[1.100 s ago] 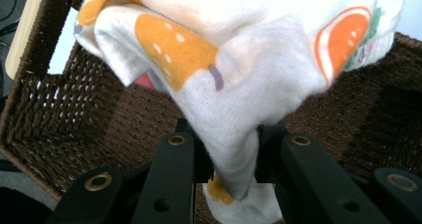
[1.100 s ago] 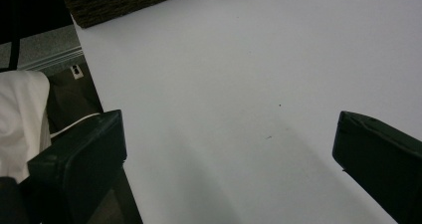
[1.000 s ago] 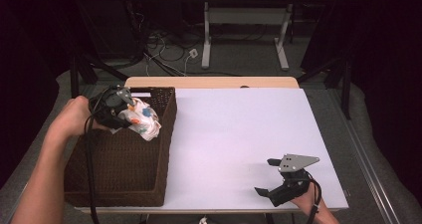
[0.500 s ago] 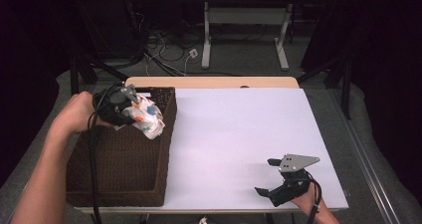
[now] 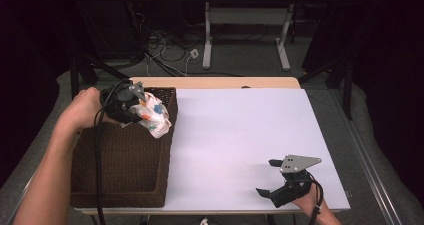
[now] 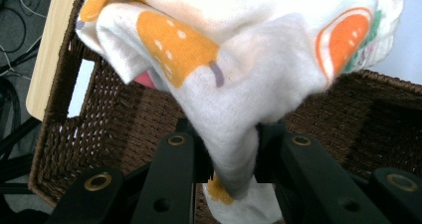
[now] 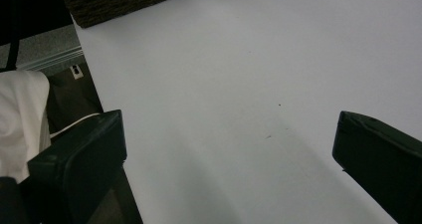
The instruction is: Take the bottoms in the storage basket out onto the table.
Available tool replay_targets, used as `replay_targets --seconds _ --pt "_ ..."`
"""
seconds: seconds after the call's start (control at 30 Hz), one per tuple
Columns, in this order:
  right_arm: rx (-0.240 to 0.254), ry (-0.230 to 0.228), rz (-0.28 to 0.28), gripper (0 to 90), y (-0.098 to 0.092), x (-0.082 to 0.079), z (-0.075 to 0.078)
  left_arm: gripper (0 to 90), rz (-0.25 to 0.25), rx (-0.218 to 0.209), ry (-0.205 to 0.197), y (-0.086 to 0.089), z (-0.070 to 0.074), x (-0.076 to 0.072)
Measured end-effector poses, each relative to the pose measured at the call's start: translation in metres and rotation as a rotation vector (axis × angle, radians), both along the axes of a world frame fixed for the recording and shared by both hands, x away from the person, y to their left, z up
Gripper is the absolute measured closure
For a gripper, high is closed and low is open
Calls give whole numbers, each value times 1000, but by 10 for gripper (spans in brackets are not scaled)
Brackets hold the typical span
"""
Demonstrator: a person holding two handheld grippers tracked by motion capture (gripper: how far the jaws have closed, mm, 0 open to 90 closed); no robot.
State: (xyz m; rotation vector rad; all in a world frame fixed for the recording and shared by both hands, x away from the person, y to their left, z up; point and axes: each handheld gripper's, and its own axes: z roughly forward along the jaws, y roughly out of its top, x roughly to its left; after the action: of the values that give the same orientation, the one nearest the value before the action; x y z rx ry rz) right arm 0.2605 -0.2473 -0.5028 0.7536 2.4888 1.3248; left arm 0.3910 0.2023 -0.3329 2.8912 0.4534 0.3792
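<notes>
Two claws over white table (image 5: 235, 135): left claw (image 5: 140, 105) clamps printed cloth (image 5: 152, 116) above basket (image 5: 125, 160), right claw (image 5: 272, 177) gapes

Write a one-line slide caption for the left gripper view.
Left gripper clamps a white cloth printed with orange fruit, above the open brown wicker basket.

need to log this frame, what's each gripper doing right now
Left gripper: shut on the fruit-print cloth, held over the wicker basket.
Right gripper: open, holding nothing, low over the white table.
</notes>
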Motion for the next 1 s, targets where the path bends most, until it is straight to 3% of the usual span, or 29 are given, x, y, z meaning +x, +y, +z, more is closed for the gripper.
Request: replay_targets --seconds 1.0 --pt "-3 -3 -1 1 0 0 0 757 -92 5 25 -45 -7 4"
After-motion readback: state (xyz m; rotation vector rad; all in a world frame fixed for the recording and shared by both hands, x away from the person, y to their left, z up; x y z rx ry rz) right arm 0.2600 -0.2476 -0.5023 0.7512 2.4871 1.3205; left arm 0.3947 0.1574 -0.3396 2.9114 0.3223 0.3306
